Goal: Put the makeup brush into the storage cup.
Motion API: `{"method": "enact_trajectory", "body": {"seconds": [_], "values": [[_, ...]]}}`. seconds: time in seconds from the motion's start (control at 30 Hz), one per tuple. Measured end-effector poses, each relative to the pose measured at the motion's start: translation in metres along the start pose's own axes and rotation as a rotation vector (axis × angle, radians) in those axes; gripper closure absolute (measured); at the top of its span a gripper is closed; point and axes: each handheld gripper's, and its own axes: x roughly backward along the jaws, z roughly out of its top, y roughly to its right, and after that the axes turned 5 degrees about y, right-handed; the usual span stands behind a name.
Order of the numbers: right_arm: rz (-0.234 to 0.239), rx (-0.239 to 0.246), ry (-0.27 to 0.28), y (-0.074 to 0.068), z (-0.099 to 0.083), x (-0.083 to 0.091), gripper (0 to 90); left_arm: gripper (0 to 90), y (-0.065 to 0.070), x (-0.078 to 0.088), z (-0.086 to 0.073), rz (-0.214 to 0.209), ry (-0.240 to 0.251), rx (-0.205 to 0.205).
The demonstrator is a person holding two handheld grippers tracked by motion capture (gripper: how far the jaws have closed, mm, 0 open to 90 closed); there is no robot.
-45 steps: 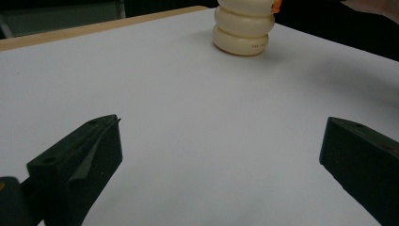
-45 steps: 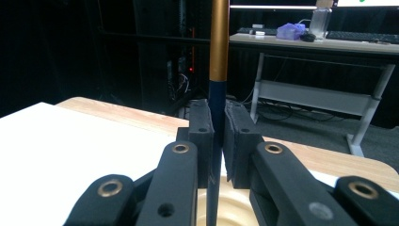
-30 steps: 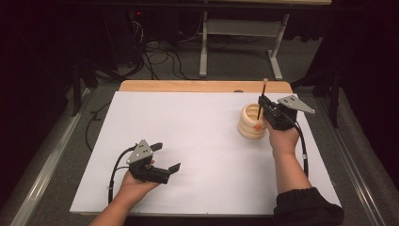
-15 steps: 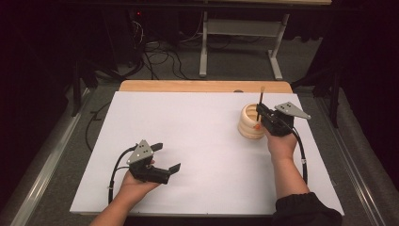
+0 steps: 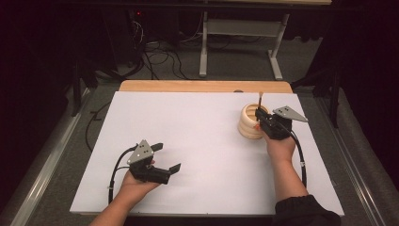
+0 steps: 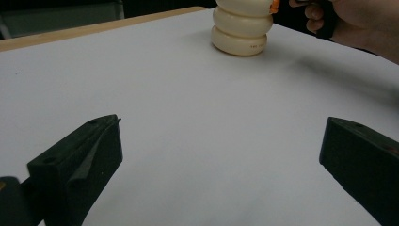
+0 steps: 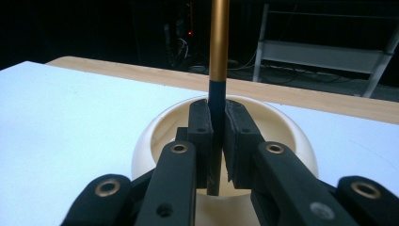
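- The right gripper point(image 5: 260, 119) was at the far right of the white table point(image 5: 197, 141), just over the cream holder point(image 5: 248, 123).
- Its jaws were pinching a thin stick point(image 7: 218, 56) that stood straight up. The stick was gold on top and dark lower down.
- In the right gripper view, the low end of the stick sat inside the round mouth of the cream holder point(image 7: 155, 136), with the jaws right above the rim.
- The cream holder looked like three fat rings piled up point(image 6: 242, 28). It stood on the table, near the far right side.
- The left gripper point(image 5: 164, 160) rested at the near left, well apart from the holder. Its jaws were spread wide with nothing between them.
- A black cable point(image 5: 114, 167) looped from the left gripper over the table.
- Between the two grippers there was just bare white table.
- A wooden edge point(image 5: 202, 86) ran along the far side of the table.
- Past it, on the dark floor, were tangled wires point(image 5: 160, 52) and a grey metal stand point(image 5: 240, 42).
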Motion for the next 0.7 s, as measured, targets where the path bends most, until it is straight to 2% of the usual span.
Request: {"method": "enact_trajectory", "body": {"seconds": [0.13,0.23,0.5,0.6,0.7], "values": [[0.013,-0.007,0.015,-0.0003,0.003,0.0008,72.9,0.4,-0.0003,0.0,0.0,0.001,-0.001,0.0],[0.02,-0.001,0.028,-0.0007,0.0054,0.0025,71.2,0.4,0.0,-0.0001,0.0,0.0,-0.001,0.0],[0.022,0.003,0.017,-0.0001,0.006,0.0047,68.3,0.4,0.0001,0.0004,0.0002,0.003,0.001,0.0],[0.039,0.002,0.013,-0.0009,0.0065,0.0058,66.3,0.4,-0.0002,0.0003,0.0,0.002,-0.002,0.001],[0.054,0.003,0.009,-0.0033,0.0067,0.0075,60.8,0.4,-0.0005,0.0009,0.0,0.002,0.002,0.003]]}}
